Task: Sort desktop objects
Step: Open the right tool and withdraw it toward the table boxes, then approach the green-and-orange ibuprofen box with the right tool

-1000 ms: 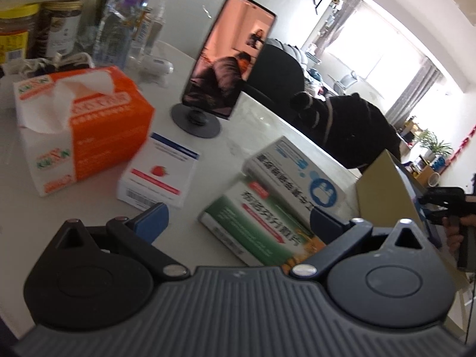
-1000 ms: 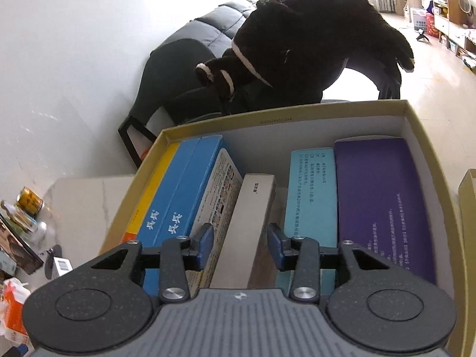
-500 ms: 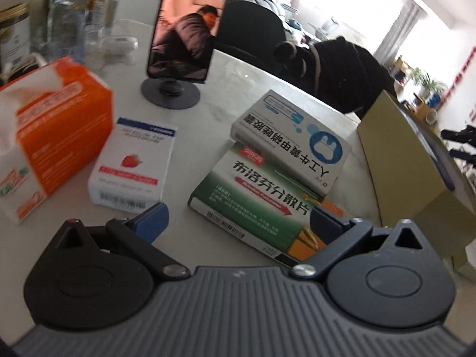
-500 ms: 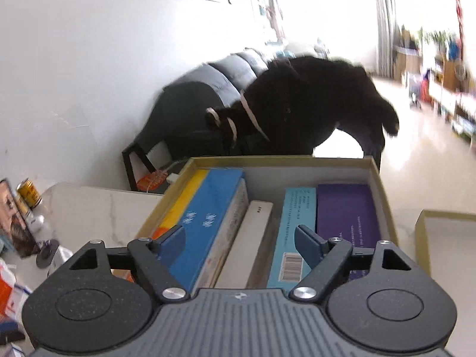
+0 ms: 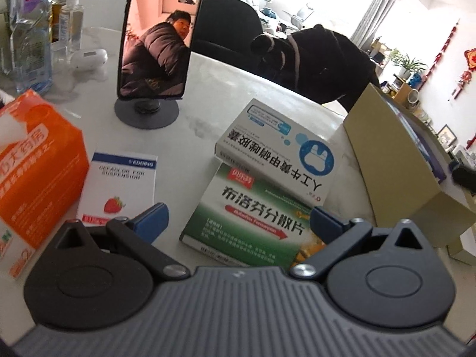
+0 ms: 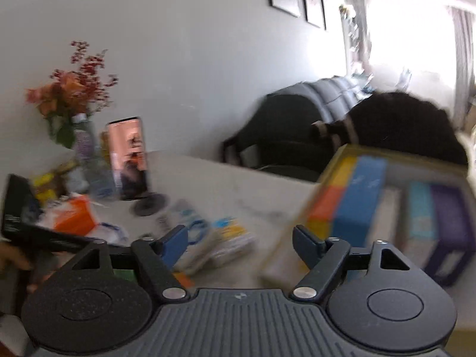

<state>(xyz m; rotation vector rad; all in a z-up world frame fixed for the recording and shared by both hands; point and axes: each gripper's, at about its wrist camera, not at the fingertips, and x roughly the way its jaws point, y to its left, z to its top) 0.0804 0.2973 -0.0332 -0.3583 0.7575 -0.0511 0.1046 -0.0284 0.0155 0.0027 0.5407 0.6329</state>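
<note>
Swung away from the cardboard box (image 6: 395, 205), the right tool (image 6: 239, 244) has just narrowed slightly, wide and empty. The left tool (image 5: 238, 223) gapes empty over the green medicine box (image 5: 250, 220) at twelve o'clock, probably next to be boxed.

Daylight floods from a blown-out window (image 6: 416, 35); the right wrist view is motion-blurred, the left sharp, both fisheye-curved at edges.

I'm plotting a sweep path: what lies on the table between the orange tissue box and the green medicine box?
The white strawberry box lies flat between the orange tissue box and the green medicine box, in the left wrist view.
</note>
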